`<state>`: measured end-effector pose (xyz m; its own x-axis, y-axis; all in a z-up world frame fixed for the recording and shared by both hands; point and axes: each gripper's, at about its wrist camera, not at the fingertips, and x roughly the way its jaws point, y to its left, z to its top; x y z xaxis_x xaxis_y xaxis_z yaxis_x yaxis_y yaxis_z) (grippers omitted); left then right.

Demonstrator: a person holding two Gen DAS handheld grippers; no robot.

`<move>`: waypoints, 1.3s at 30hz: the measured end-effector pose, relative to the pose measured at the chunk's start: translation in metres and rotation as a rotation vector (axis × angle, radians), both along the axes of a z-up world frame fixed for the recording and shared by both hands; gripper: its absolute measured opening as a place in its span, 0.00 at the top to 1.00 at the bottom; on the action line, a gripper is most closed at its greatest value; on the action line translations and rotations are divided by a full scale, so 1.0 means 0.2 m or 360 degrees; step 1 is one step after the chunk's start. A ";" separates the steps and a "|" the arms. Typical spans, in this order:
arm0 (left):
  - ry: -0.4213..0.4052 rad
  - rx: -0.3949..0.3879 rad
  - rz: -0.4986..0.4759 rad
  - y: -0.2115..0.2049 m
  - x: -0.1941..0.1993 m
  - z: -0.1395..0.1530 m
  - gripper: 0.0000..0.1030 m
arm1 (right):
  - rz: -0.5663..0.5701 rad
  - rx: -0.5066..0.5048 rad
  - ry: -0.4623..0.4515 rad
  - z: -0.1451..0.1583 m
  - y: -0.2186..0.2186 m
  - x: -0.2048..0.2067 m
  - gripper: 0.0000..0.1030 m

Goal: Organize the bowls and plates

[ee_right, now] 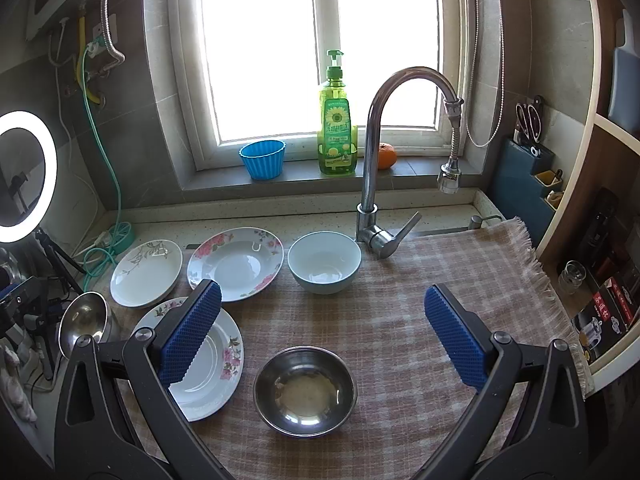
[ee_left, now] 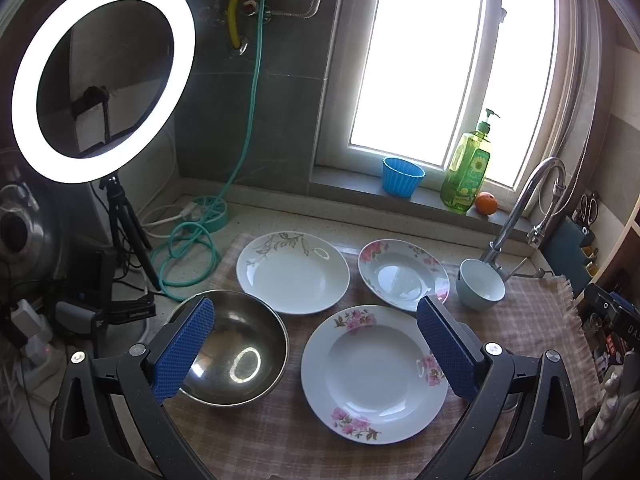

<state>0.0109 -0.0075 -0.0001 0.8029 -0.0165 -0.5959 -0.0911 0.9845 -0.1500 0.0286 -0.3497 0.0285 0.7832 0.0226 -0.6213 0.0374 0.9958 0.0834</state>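
On a checked cloth [ee_right: 440,264] lie three plates: a white leaf-pattern plate [ee_left: 293,272] [ee_right: 146,273], a smaller pink-flower plate [ee_left: 403,274] [ee_right: 236,263], and a large pink-flower plate [ee_left: 374,374] [ee_right: 208,360]. A pale blue bowl [ee_left: 480,285] [ee_right: 324,262] stands by the tap. A large steel bowl [ee_left: 234,348] [ee_right: 84,322] sits at the left; a small steel bowl [ee_right: 305,390] sits in front. My left gripper [ee_left: 316,346] is open above the large steel bowl and large flower plate. My right gripper [ee_right: 322,334] is open above the small steel bowl.
A tap [ee_right: 384,152] rises behind the cloth. On the window sill stand a blue cup [ee_right: 263,159], a green soap bottle [ee_right: 337,120] and an orange [ee_right: 386,156]. A ring light [ee_left: 100,76] on a tripod and green cable [ee_left: 188,248] are at the left.
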 end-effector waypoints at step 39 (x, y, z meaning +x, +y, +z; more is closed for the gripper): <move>0.0042 -0.0023 -0.0009 0.00 0.02 -0.04 0.02 | 0.0052 0.0001 0.0044 -0.08 0.03 0.02 0.00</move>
